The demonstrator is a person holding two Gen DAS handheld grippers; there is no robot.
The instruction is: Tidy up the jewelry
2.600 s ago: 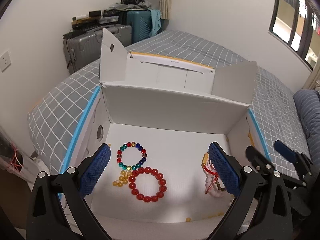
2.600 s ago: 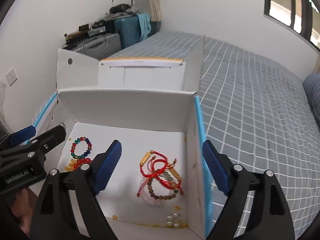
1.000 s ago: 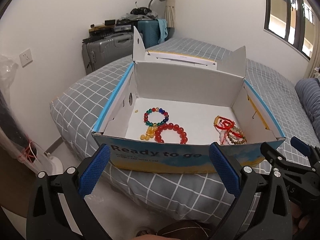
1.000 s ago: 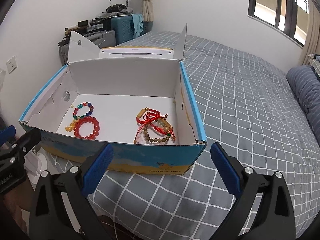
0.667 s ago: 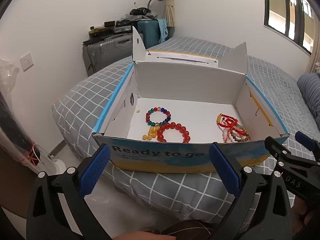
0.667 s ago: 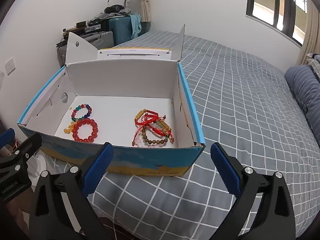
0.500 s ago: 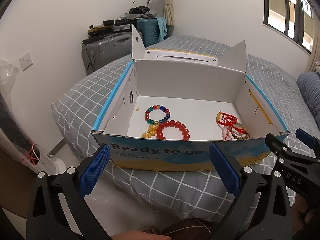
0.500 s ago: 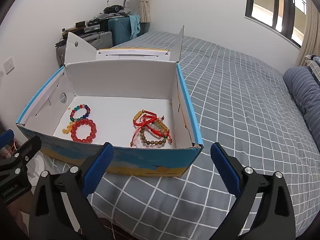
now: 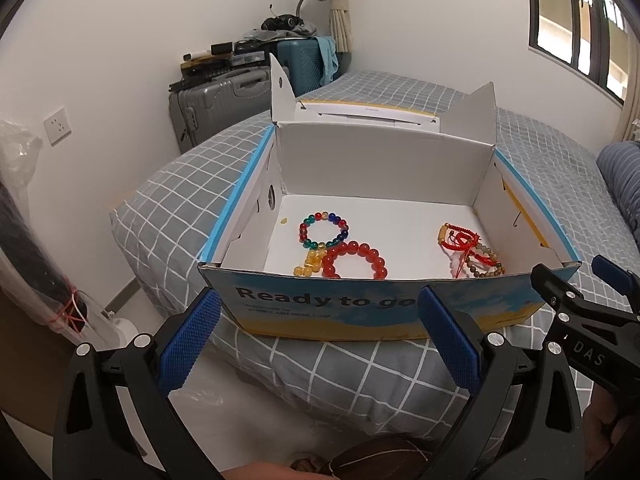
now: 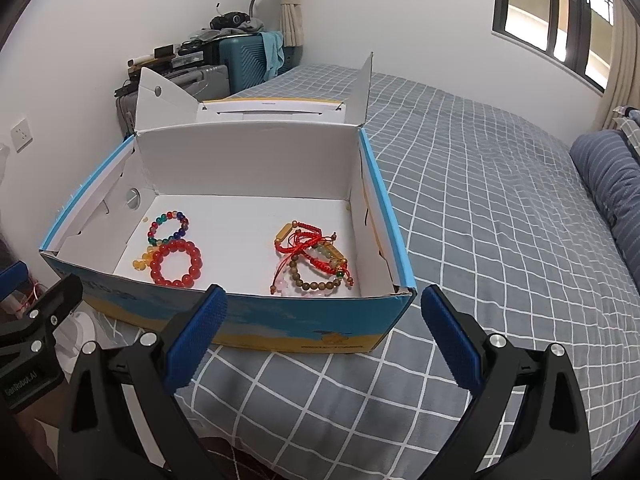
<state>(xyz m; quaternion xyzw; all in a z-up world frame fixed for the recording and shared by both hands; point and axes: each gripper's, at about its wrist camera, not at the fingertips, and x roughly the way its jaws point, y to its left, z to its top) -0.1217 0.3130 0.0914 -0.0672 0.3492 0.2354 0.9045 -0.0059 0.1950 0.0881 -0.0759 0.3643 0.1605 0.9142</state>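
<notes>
An open cardboard box [image 9: 328, 304] sat on the bed [image 10: 500, 200]. Inside, on the left, lay a bracelet of many colours [image 9: 323, 230], a small yellow bracelet [image 9: 310, 264] and a big red bead bracelet [image 9: 356, 260], all touching. On the right lay a tangle of red cord and brown bead bracelets [image 10: 314, 258]. The left tool [image 9: 320, 344] and the right tool [image 10: 322, 342] were both spread wide and empty, in front of the box, well away from the jewelry.

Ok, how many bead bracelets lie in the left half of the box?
3. The multicoloured glass-bead bracelet lies furthest back, the red round-bead bracelet nearest the front wall, touching it, and the yellow amber-bead bracelet sits partly hidden beneath the red one.
</notes>
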